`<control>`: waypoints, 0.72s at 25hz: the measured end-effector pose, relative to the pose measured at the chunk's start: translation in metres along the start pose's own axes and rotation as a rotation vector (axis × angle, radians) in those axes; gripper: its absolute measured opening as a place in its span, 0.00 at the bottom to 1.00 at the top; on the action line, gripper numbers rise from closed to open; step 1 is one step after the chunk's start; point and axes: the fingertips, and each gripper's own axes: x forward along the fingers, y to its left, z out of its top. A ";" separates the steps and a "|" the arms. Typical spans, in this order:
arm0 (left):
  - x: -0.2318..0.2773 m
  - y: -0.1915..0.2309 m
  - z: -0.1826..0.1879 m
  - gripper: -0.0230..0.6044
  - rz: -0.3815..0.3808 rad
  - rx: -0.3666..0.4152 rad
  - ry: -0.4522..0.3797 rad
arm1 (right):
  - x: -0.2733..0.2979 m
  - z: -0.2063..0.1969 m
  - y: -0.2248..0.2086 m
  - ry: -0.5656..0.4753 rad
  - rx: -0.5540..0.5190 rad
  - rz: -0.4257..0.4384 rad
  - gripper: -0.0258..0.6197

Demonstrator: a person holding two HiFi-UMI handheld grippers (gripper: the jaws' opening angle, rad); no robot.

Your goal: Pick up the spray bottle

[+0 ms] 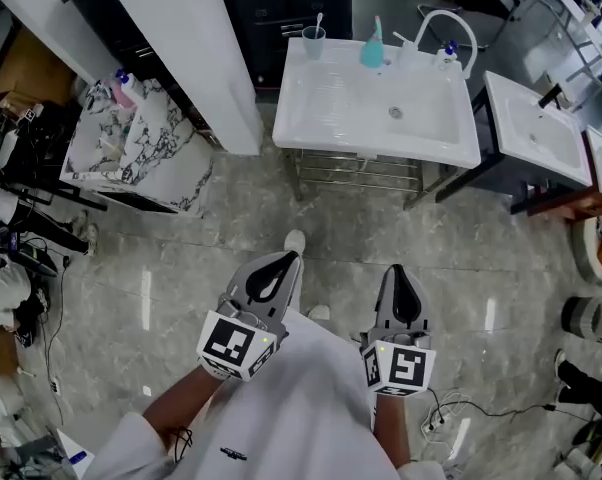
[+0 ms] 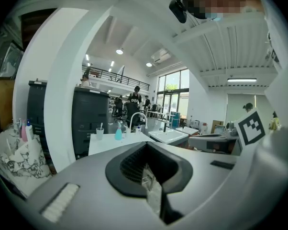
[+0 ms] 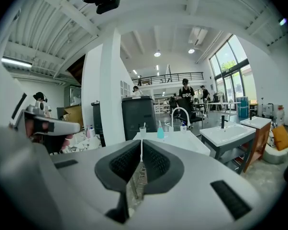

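My left tool (image 1: 284, 264) has its jaws pressed together with nothing between them. My right tool (image 1: 400, 284) is the same: the pads meet at the tips and nothing is held. I hold both out in front of me over the grey marbled floor (image 1: 181, 268), side by side with a gap between them, each pointing toward the far side of the room. The teal spray bottle (image 1: 372, 50) stands upright at the far edge of the white surface (image 1: 331, 118) that has the basin sunk into it, well apart from both tools. To its left on that same far edge is a cup (image 1: 313, 40) with a thin stick-like thing standing in it, and to its right rises the white arched tap (image 1: 451, 23). In the left gripper view the spray bottle (image 2: 118, 133) shows far off, above the closed jaws and a little left of their tips. In the right gripper view the spray bottle (image 3: 160, 132) sits just right of the line where the pads meet. A white pillar (image 1: 221, 68) stands left of the surface, and a second basin (image 1: 536, 128) lies to its right.
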 end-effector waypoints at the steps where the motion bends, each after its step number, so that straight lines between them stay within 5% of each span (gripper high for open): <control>1: 0.007 0.005 0.001 0.02 -0.001 -0.002 0.002 | 0.008 0.000 -0.002 0.001 0.003 -0.005 0.05; 8: 0.086 0.054 0.004 0.02 -0.044 -0.011 0.054 | 0.083 0.014 -0.011 0.003 -0.058 -0.029 0.05; 18: 0.198 0.174 0.069 0.02 -0.089 -0.031 0.024 | 0.238 0.067 -0.029 0.006 -0.048 -0.105 0.05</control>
